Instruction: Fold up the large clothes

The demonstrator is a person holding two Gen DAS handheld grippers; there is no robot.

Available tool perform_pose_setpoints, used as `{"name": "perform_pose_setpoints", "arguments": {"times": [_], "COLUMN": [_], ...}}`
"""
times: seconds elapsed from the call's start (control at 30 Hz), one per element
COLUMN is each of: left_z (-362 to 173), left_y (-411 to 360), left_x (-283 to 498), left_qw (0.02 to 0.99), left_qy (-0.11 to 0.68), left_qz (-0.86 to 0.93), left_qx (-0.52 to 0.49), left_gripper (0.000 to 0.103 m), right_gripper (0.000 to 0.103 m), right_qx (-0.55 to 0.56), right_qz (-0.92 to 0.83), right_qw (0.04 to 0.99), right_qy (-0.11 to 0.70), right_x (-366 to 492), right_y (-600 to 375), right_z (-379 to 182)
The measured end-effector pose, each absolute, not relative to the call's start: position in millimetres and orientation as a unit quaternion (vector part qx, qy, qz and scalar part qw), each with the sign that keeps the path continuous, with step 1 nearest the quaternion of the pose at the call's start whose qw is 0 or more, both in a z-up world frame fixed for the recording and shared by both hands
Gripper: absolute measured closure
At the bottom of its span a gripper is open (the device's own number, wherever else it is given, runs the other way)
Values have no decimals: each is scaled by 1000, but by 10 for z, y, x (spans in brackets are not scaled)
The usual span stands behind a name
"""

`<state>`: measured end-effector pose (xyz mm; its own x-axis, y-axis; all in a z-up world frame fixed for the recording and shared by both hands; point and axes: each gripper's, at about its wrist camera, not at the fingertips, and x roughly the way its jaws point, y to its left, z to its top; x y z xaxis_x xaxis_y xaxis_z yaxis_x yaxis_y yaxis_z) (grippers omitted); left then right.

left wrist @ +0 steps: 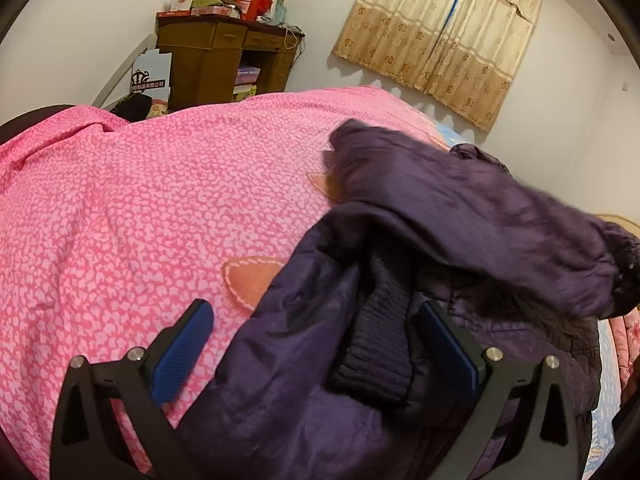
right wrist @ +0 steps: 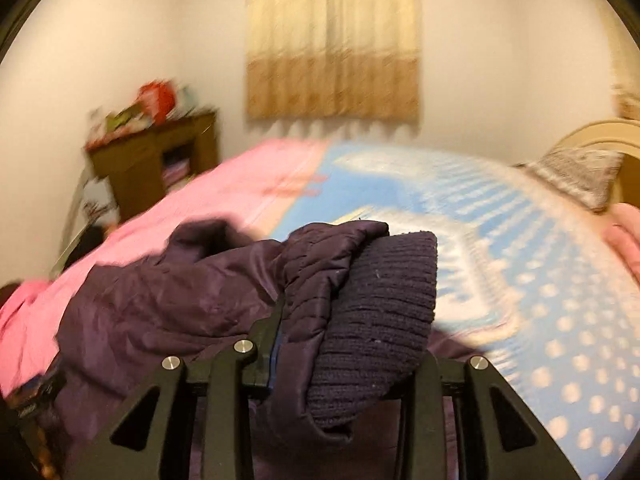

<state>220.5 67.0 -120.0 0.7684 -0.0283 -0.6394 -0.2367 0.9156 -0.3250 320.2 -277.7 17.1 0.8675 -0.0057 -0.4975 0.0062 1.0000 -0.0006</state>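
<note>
A dark purple padded jacket [left wrist: 460, 208] lies bunched on the bed, on the pink quilt [left wrist: 140, 208]. In the left wrist view my left gripper [left wrist: 316, 332] is open, its blue pads [left wrist: 182, 354] spread wide over the jacket's edge and a ribbed knit cuff [left wrist: 376, 344]. In the right wrist view my right gripper [right wrist: 320, 320] is shut on the jacket [right wrist: 160, 292] at its ribbed knit cuff [right wrist: 380, 320], holding it lifted above the bed. This view is blurred by motion.
A brown wooden desk [left wrist: 224, 60] piled with boxes stands by the far wall. Beige curtains [left wrist: 444, 36] hang at the back. A blue patterned sheet [right wrist: 520, 280] covers the right of the bed, with a pillow [right wrist: 580, 176] and a headboard [right wrist: 592, 132].
</note>
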Motion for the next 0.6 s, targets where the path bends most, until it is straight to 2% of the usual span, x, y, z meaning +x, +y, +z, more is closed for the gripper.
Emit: {"name": "perform_pose_setpoints", "arguments": {"times": [0.07,0.13,0.17,0.2,0.27,0.3,0.43,0.57,0.6], "left_z": [-1195,-1189,-1190,-1193,-1196,-1192,-1183,-1055,-1003], "left_y": [672,662,664,665,666,665,668,748,753], "left_x": [2198,2195,2201,2207,2220,2222,2237,2184,2147], "left_qw": [919,919,919,919,919,918,916,908,912], "left_qy": [335,335,336,336,337,338,345,365,359], "left_qz": [57,58,58,58,59,59,61,74,78], "left_qx": [-198,-197,-197,-197,-196,-196,-195,-190,-184], "left_gripper": [0,0,0,0,0,0,0,0,0], "right_gripper": [67,56,45,39,36,30,30,30,38], "right_qx": [23,34,26,21,46,59,91,116,110], "right_qz": [9,4,-3,-8,5,3,1,-15,-20], "right_qw": [960,945,934,920,920,921,917,939,945], "right_qy": [280,327,356,391,389,384,388,324,307], "right_x": [3263,3359,3417,3484,3504,3505,3401,2909,2836], "right_y": [-2958,-3068,-3079,-3090,-3162,-3209,-3352,-3430,-3445], "right_z": [61,-285,-486,-723,-842,-779,-675,-396,-306]}}
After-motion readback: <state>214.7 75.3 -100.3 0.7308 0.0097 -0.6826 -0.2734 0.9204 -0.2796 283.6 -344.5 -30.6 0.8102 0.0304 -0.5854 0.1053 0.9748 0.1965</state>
